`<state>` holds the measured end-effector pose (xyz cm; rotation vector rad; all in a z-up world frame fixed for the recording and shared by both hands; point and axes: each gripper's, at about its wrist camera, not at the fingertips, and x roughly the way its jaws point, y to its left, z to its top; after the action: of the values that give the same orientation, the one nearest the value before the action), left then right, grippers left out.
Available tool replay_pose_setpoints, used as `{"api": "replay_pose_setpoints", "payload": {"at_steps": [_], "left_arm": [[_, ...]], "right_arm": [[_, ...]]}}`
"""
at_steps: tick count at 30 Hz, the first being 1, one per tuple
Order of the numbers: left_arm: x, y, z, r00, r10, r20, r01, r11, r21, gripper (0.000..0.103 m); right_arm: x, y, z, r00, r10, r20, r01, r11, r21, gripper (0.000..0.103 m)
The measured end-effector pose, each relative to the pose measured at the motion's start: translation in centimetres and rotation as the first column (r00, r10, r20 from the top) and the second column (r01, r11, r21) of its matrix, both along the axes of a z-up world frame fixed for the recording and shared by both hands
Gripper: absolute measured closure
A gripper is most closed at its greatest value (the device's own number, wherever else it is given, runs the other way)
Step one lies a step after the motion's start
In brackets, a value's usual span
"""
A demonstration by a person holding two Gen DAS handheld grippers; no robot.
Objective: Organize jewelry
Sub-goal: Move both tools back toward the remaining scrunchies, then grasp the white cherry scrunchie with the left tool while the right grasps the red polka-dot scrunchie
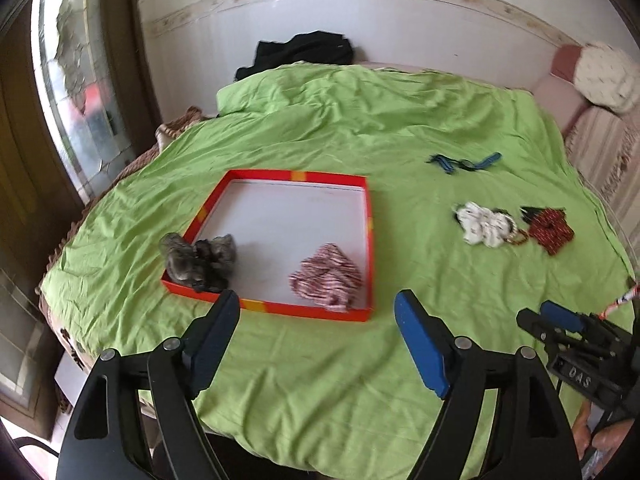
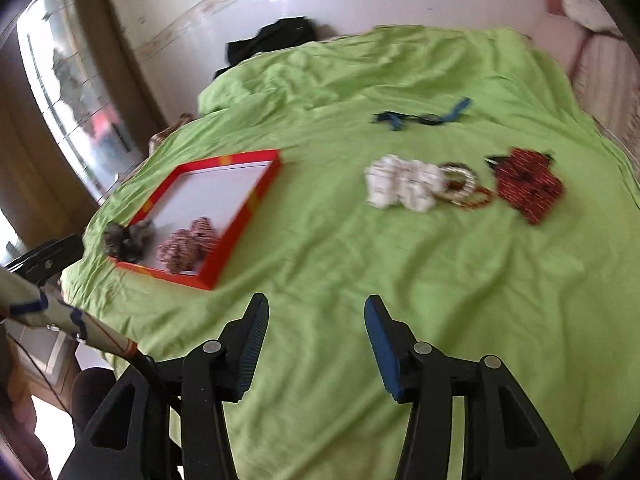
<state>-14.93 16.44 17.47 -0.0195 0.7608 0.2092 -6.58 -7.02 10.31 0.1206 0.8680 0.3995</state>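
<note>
A red-rimmed tray [image 1: 370,216] with a white floor lies on the green bedsheet [image 1: 320,380]. A grey scrunchie [image 1: 198,260] hangs over its near left corner, and a pink striped scrunchie [image 1: 326,276] lies inside it. To the right on the sheet are a white scrunchie [image 2: 404,186], beaded bangles [image 2: 460,186], a red scrunchie [image 2: 528,184] and a blue band [image 2: 424,118]. My left gripper [image 1: 318,300] is open and empty above the tray's near edge. My right gripper [image 2: 316,302] is open and empty over bare sheet, short of the white scrunchie.
A black garment [image 1: 300,52] lies at the bed's far edge by the white wall. A window [image 1: 80,92] is at the left, pillows [image 1: 604,76] at the far right. A patterned sleeve [image 2: 60,316] crosses the lower left of the right wrist view.
</note>
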Motion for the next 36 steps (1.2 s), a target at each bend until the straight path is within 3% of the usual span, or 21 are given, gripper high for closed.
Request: {"api": "replay_pose_setpoints", "payload": {"at_steps": [5,9,15,21,28,36], "left_arm": [[-0.1,-3.4,0.3,0.999,-0.044,-0.008,0.044,0.997,0.069,0.024],[0.2,-4.6,0.5,0.998,-0.065,-0.019,0.066,0.995,0.072,0.024],[2.4,-6.4,-0.6,0.987,-0.139,-0.08,0.137,0.99,-0.036,0.024],[7.1,-9.2,-2.5,0.963,-0.238,-0.126,0.211,0.957,-0.198,0.024],[15.0,-11.9,-5.0,0.951,-0.264,-0.159,0.21,0.933,-0.292,0.024],[23.6,-12.8,-10.0,0.946,-0.233,-0.227,0.137,0.918,-0.371,0.024]], "right_arm": [[-0.5,-4.1,-0.4,0.998,-0.07,-0.004,0.07,0.997,0.024,0.049],[-0.5,-7.0,-0.9,0.992,-0.127,-0.01,0.127,0.991,0.037,0.048],[0.0,-11.1,-1.7,0.978,-0.207,-0.02,0.208,0.977,0.045,0.047],[1.9,-14.7,-2.1,0.961,-0.276,-0.032,0.277,0.959,0.06,0.045],[6.3,-17.7,-1.9,0.94,-0.341,-0.008,0.341,0.938,0.059,0.036],[13.4,-18.4,-3.2,0.927,-0.373,-0.036,0.374,0.927,0.035,0.036]]}}
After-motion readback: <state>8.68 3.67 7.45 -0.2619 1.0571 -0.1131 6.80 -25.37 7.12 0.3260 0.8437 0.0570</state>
